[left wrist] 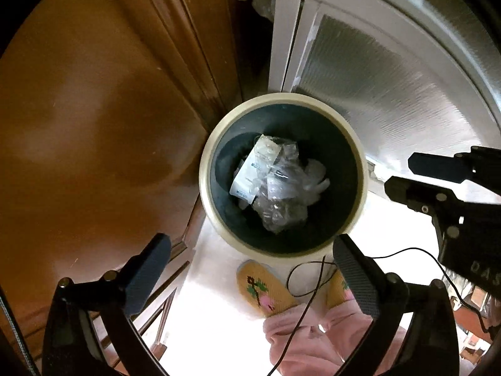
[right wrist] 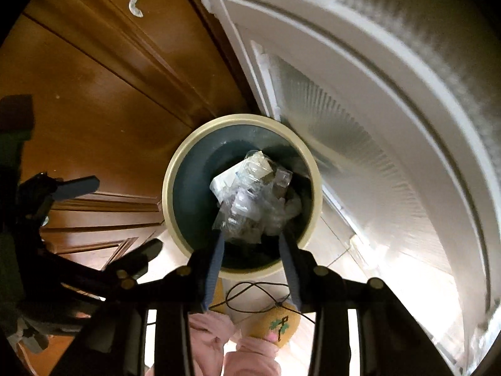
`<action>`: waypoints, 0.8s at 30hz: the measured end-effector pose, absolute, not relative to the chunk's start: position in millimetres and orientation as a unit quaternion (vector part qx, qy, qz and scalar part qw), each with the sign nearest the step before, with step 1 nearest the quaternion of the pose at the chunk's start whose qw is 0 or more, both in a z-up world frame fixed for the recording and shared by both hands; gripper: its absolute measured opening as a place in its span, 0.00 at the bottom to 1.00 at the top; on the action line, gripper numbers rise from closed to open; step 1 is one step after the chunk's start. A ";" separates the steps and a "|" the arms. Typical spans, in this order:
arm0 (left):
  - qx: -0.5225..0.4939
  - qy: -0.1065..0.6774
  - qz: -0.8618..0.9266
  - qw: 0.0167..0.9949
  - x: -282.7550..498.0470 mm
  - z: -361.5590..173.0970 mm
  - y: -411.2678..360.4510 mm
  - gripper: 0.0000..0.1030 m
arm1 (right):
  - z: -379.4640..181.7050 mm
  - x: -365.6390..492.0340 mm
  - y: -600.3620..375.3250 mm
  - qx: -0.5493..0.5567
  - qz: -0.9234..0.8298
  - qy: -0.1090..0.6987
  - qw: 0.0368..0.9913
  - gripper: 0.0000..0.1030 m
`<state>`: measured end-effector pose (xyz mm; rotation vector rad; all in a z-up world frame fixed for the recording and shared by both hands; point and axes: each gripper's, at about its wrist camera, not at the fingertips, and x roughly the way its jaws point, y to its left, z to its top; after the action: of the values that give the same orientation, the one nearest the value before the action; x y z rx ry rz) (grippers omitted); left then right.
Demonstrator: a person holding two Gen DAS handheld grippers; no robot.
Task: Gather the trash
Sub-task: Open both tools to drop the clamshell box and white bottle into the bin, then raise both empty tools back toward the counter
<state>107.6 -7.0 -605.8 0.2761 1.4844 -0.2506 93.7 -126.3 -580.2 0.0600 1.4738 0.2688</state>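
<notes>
A round bin (left wrist: pixel 206 144) (right wrist: pixel 170 172) with a cream rim and dark inside stands on the pale floor. Crumpled clear plastic trash (left wrist: pixel 281 194) (right wrist: pixel 247 200) and a white printed paper (left wrist: pixel 244 178) lie inside it. My left gripper (left wrist: pixel 250 239) hangs straight above the bin's near rim, open wide, with nothing between its fingers (left wrist: pixel 150 269). It also shows at the left of the right wrist view, left gripper (right wrist: pixel 116 219). My right gripper (right wrist: pixel 252 235) (left wrist: pixel 399 174) is beside the bin's right rim, partly open. In the left wrist view nothing is between its fingers.
A brown wooden cabinet (left wrist: pixel 94 125) rises left of the bin. A white door with ribbed glass (left wrist: pixel 375 78) stands to its right. A person's yellow embroidered slippers (left wrist: pixel 260 288) and pink trouser legs (left wrist: pixel 313 338) are just below the bin. A thin black cable (left wrist: pixel 313 282) dangles there.
</notes>
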 end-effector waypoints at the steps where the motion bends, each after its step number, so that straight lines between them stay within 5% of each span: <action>1: 0.124 0.671 -0.114 0.722 107.8 -608.5 -7.7 0.99 | -575.2 91.7 -127.2 0.029 0.122 0.670 0.732 0.36; 10: 0.087 0.661 -0.112 0.737 70.9 -515.4 3.3 0.99 | -493.2 67.8 -127.9 0.052 0.132 0.663 0.735 0.36; 24: 0.056 0.555 -0.090 0.825 51.5 -272.1 5.3 0.99 | -280.2 44.7 -135.4 0.060 0.172 0.584 0.791 0.36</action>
<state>51.5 5.3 -272.1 0.1183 1.1795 -0.1916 44.7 -135.4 -280.2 0.1285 1.2556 0.3704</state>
